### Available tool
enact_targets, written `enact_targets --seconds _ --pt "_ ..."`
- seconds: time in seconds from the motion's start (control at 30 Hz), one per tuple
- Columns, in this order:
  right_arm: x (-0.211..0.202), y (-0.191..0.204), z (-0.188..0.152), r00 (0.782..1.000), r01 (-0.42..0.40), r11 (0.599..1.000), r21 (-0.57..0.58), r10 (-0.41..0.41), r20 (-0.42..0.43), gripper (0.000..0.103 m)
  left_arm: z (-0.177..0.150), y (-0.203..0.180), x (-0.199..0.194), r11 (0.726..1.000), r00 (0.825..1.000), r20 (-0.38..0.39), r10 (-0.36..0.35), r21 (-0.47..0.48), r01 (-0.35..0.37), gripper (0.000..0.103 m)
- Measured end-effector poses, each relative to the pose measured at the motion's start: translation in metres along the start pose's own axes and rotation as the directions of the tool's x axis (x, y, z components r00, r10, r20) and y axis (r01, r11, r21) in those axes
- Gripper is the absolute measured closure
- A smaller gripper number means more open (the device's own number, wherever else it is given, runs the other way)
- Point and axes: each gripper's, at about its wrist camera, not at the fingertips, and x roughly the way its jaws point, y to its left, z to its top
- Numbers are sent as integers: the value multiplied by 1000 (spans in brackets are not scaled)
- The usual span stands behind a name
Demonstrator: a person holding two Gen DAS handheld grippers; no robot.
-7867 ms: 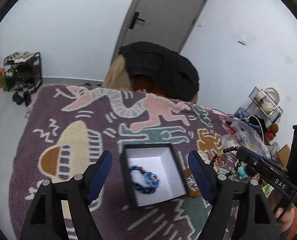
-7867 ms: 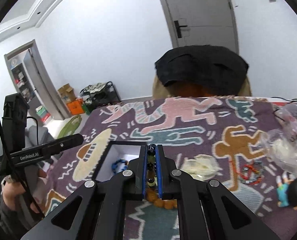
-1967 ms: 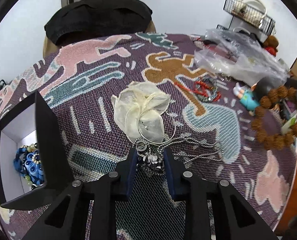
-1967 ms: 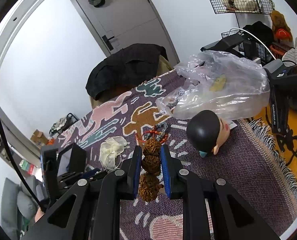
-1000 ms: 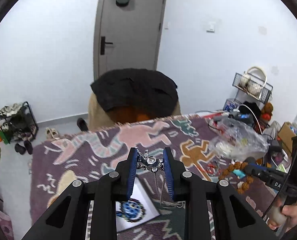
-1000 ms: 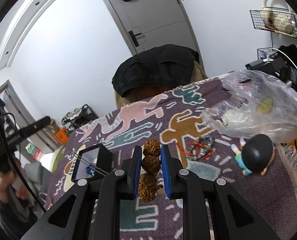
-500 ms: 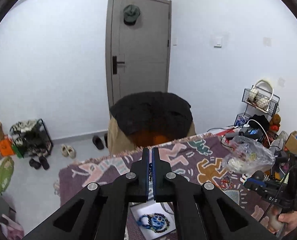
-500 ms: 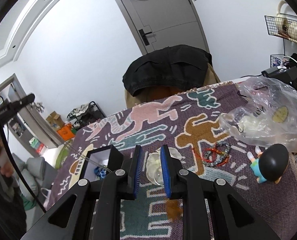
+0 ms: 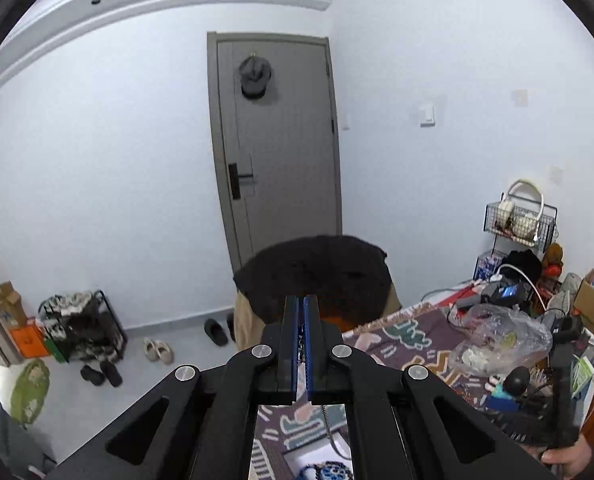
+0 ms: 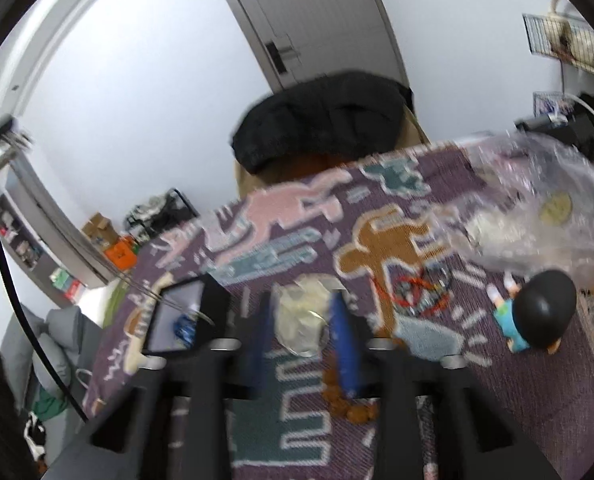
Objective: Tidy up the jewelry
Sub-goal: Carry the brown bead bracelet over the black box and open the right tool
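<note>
Woven patterned rug (image 10: 305, 420), knobbly brown beads (image 10: 361, 410)

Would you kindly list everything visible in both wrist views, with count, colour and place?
jewelry box: one, black with white inside, left on the rug.
blue beaded bracelet: one, inside the box.
silver chain: one, hanging from the left gripper toward the box.
brown seed-bead bracelet: one, on the rug under the right gripper.
red-corded jewelry pile: one, mid-rug.
pale pouch: one, cream, between the right fingers' view.
plastic bag: one, clear, right.
doll: one, black-haired, teal-clothed, right.
rug: one, purple, patterned.
door: one, grey.
left gripper: shut on the chain.
right gripper: jaws opening, nothing between.
</note>
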Motion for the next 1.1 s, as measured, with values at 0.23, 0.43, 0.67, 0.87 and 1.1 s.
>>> enact_targets --seconds 0.23,0.43,0.67,0.87,1.1 --pt "38 -20 -26 982 136 990 -36 -140 -123 38 2 -3 -2 1000 1000 7 0 8 0 101" --pt "64 -41 -46 949 253 966 -56 -259 -181 49 -5 -2 5 1000 1000 -16 -9 -7 9 101" --pt "69 -46 -56 948 244 967 -80 -255 -192 83 -6 3 7 999 1000 -19 -19 -32 19 101" --pt "33 -26 -34 983 162 984 -71 -167 -71 84 -13 4 16 999 999 -42 -30 -40 28 101" --pt "-2 17 -2 993 113 983 -143 -107 48 84 -52 5 43 992 989 -123 -86 -105 73 101"
